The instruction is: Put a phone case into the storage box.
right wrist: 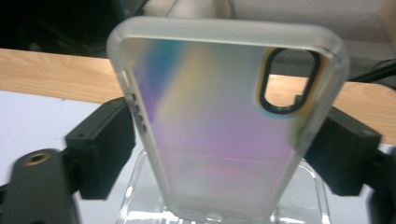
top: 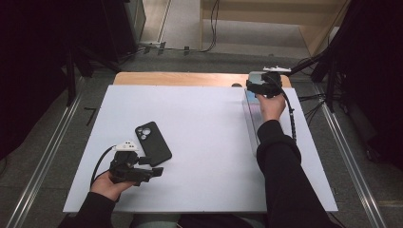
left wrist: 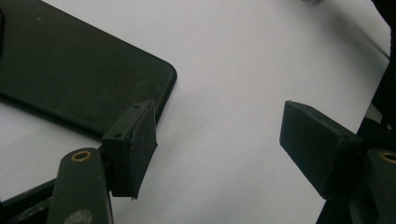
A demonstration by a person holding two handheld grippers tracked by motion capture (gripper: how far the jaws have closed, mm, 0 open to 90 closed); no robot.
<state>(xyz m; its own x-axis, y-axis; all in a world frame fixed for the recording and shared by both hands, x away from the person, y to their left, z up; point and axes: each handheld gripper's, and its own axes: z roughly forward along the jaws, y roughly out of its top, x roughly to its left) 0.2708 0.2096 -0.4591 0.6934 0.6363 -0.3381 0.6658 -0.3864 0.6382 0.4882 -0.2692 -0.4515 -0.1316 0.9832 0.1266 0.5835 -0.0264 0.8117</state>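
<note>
Holding right gripper [right wrist: 224, 144] at the far right corner of the tabletop [top: 204, 142], fingers [right wrist: 100, 149] set on either side of a frosted, iridescent case [right wrist: 219, 107]. Case upright on its short end in a clear rack [right wrist: 135, 186], camera cut-out uppermost, back panel facing the gripper. Pads level with the long side edges, one touching or all but touching. Cannot tell whether pressing or merely flanking. Likely reason for the across-the-width approach: stiff rims to bear on rather than the thin panel, with the base free to sit in the rack slot. Left gripper [top: 151, 166] low at the near left, resting in the hand. Fingers [left wrist: 133, 144] wide apart and empty, with bare white surface between them and one pad just over the near corner of the phone [top: 153, 142]. Phone flat, lens side up, slightly askew, well apart from the case. Probable intent: back exposed and ready for the case, left gripper parked beside it to steady it when needed. Judged stage: case at the rack, phone untouched, fitting not yet begun. Surface: matt white sheet, clean, laid over a pale wooden top [top: 180, 78] showing as a strip along the far edge. Room: grey floor around the table, metal rails [top: 43, 161] along both sides, loose cables [top: 211, 28] at the far end, dark curtains or equipment left and right, light wooden steps or panelling beyond.
</note>
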